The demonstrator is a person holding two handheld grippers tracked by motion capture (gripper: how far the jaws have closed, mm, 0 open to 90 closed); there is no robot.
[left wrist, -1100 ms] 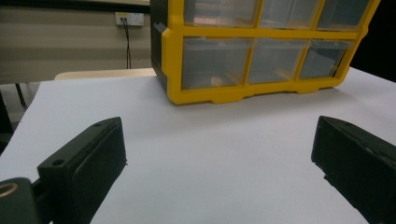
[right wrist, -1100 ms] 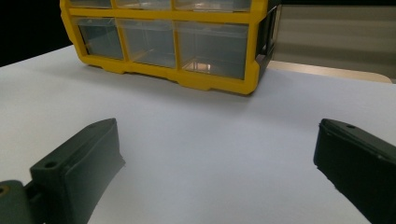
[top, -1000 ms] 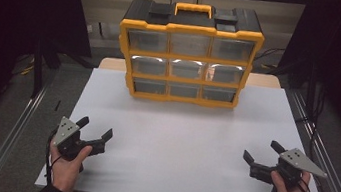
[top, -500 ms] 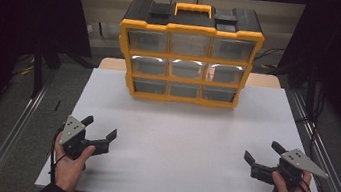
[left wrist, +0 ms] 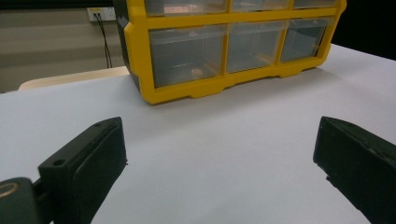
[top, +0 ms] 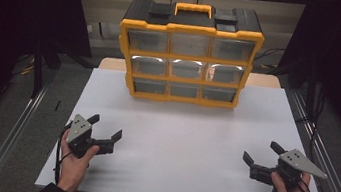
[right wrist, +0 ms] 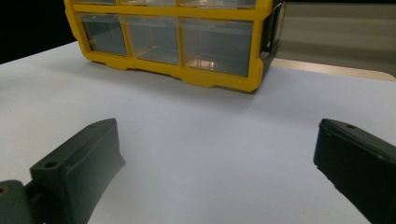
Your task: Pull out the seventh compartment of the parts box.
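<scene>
From the high view, the yellow drawer organizer (top: 188, 54) stood at the table's (top: 187, 144) far edge; the left gripper (top: 104, 130) and right gripper (top: 263, 153) rested well short of it, jaws spread wide, holding nothing — likely poised to approach. The left gripper view faced its lower-left drawer (left wrist: 187, 53). The right gripper view faced its lower-right drawer (right wrist: 215, 45) — 2 empty-jawed tools.

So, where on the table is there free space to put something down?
The white table is bare between the left gripper and the right gripper, forward to the yellow drawer cabinet. Narrow strips flank the cabinet. Only the far edge is crowded.
</scene>
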